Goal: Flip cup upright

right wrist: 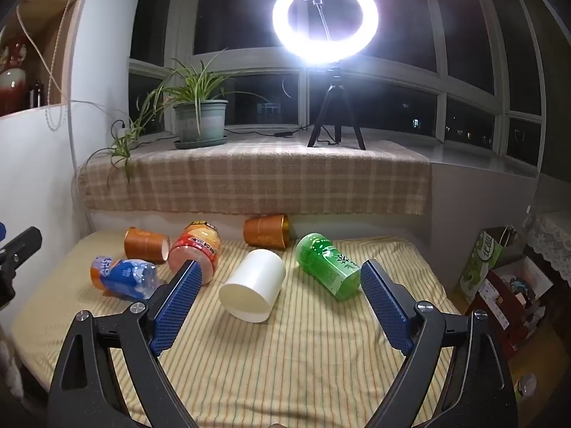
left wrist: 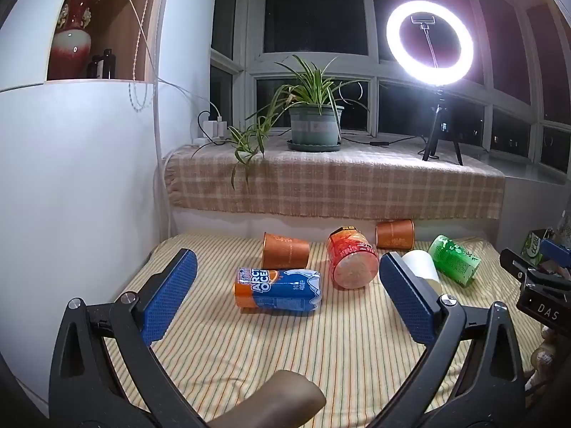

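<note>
While both tools hang over the striped cloth [right wrist: 285, 363], I see six containers lying on their sides across the middle of each frame. My right gripper [right wrist: 278, 285] has its blue pads [right wrist: 178, 306] spread wide, gripping nothing, and the white cup [right wrist: 254, 289] lies just ahead between them at frame centre, its open mouth facing lower left toward the lens. To its right lies the green cup [right wrist: 328, 264], close to the right pad. Behind it, against the ledge, rests an orange cup [right wrist: 267, 231]; left of centre are the red cup [right wrist: 195, 249], a second orange cup [right wrist: 146, 244] and the blue can [right wrist: 123, 278] (the label is only partly readable).

My left gripper [left wrist: 287, 292] is likewise splayed open and empty, with the blue can [left wrist: 278, 289] lying between its pads [left wrist: 167, 296] in the middle of that view; the white cup [left wrist: 423, 267] is half hidden behind the right pad. A ring light [right wrist: 324, 18] glares at top centre, a potted plant [right wrist: 200, 117] to its left.
</note>
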